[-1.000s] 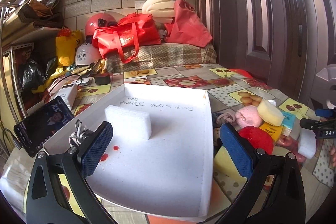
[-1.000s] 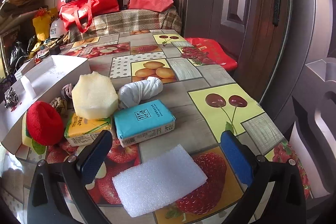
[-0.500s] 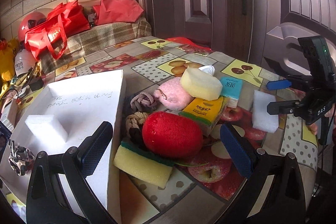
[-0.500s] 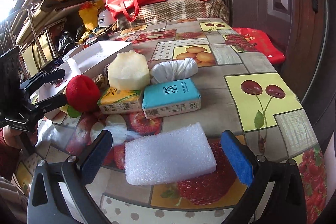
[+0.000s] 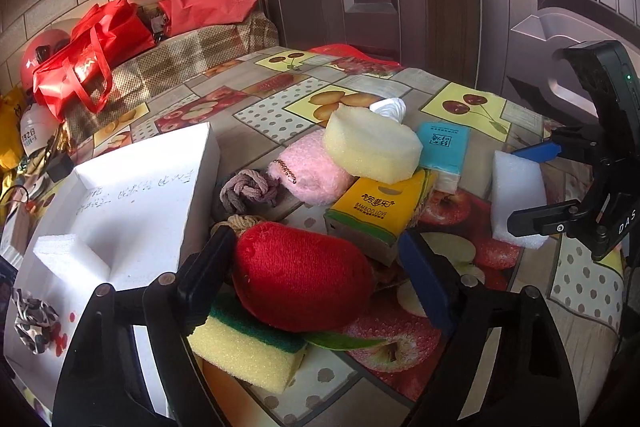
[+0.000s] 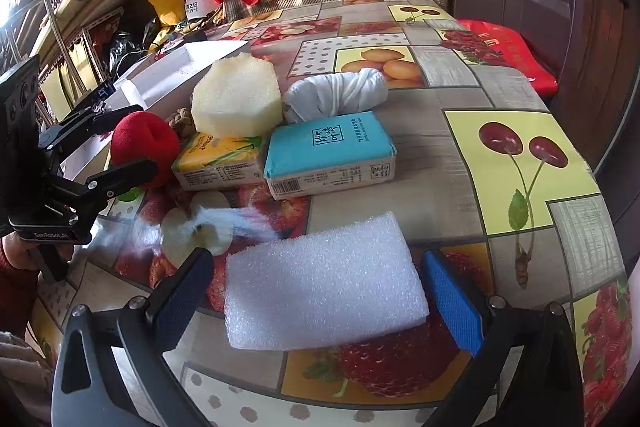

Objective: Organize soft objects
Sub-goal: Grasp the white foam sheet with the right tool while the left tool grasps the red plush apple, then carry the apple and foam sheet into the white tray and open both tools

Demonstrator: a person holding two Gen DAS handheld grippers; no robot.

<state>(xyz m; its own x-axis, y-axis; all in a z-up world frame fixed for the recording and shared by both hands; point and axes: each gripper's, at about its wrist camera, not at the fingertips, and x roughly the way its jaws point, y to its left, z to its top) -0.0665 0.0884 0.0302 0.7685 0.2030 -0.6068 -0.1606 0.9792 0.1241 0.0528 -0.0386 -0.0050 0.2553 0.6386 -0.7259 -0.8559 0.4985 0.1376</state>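
Plush (image 5: 300, 287) is straddled by the closing left gripper (image 5: 316, 267), beside the tray (image 5: 192, 187), pads not yet pressing. Foam (image 6: 324, 283), right of the plush, is flanked by the parted right gripper (image 6: 320, 291).

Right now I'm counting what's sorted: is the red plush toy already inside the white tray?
No, the red plush toy lies on the table beside the white tray.

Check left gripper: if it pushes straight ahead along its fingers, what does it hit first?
The red plush fruit. It already sits between the closing jaws of the left gripper, atop the yellow-green sponge; contact isn't clear.
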